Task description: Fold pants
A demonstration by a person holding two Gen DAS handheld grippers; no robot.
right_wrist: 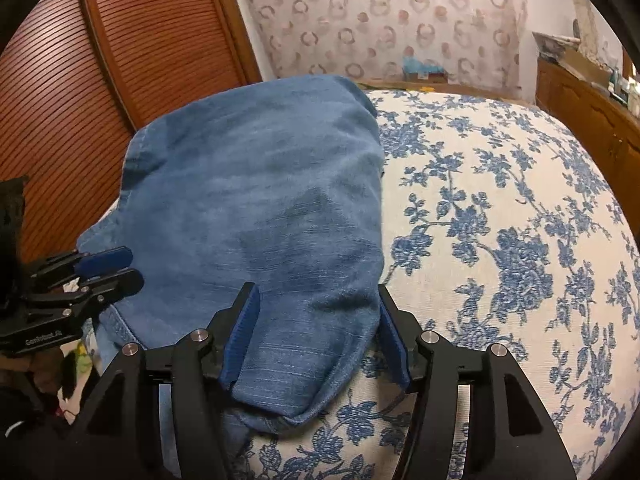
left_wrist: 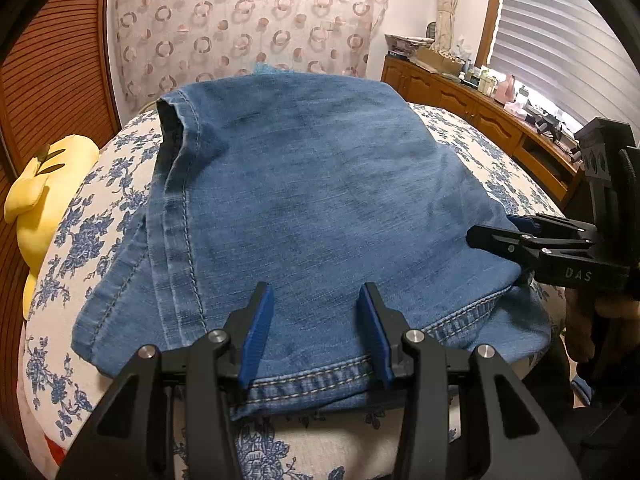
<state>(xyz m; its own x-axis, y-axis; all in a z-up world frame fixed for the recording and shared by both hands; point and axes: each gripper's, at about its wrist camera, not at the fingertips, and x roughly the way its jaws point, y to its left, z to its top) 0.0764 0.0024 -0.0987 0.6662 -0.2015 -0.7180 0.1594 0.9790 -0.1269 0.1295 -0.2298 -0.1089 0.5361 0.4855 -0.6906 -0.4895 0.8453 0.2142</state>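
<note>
Left wrist view: the pants (left_wrist: 312, 208) lie folded on the flowered bed (left_wrist: 84, 216). My left tongs (left_wrist: 316, 332) stand apart over the waistband, gripping nothing. My right tongs (right_wrist: 316, 336) stand apart astride the near corner, pads clear. I judge the fold laid; lift both straight up without dragging denim.
</note>
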